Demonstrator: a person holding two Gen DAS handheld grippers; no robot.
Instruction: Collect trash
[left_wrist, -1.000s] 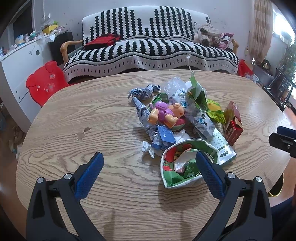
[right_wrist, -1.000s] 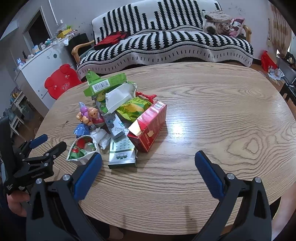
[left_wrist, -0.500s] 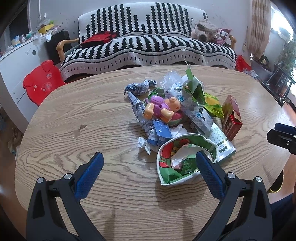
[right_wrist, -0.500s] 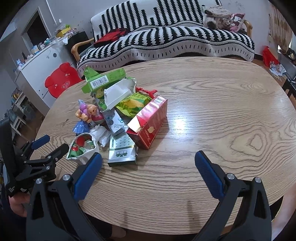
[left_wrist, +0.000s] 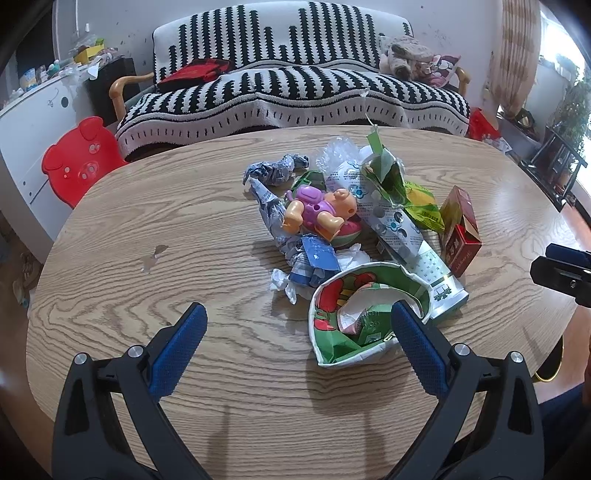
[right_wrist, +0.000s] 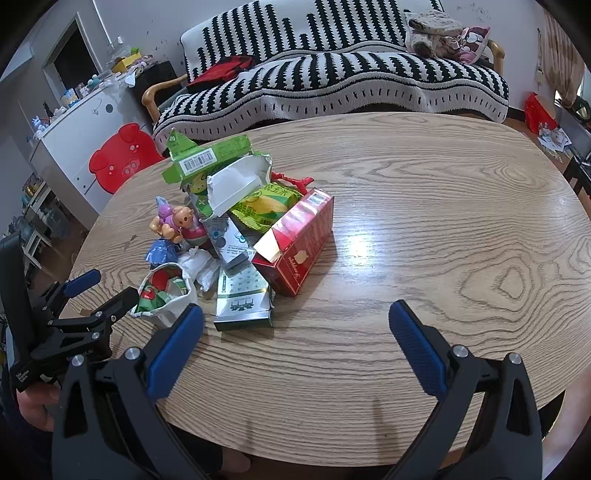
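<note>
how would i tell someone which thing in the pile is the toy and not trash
On the oval wooden table in front of the striped sofa, find the heap of wrappers and boxes. The toy figure lies on top of the heap, toward the side away from the red box. It alone is smooth moulded plastic, purple-bodied with orange limbs and head, not printed paper or foil.

Trash pile (right_wrist: 236, 236) crowds table (right_wrist: 443, 206) left-centre; right half bare; crumpled cup (left_wrist: 365, 317) nearest, seemingly unobstructed.

Your trash pile (left_wrist: 354, 229) lies mid-table: crumpled wrappers, torn green carton (right_wrist: 207, 162), red box (right_wrist: 295, 245) on its side, and an open paper cup (left_wrist: 365, 314) lying nearest you.
</note>
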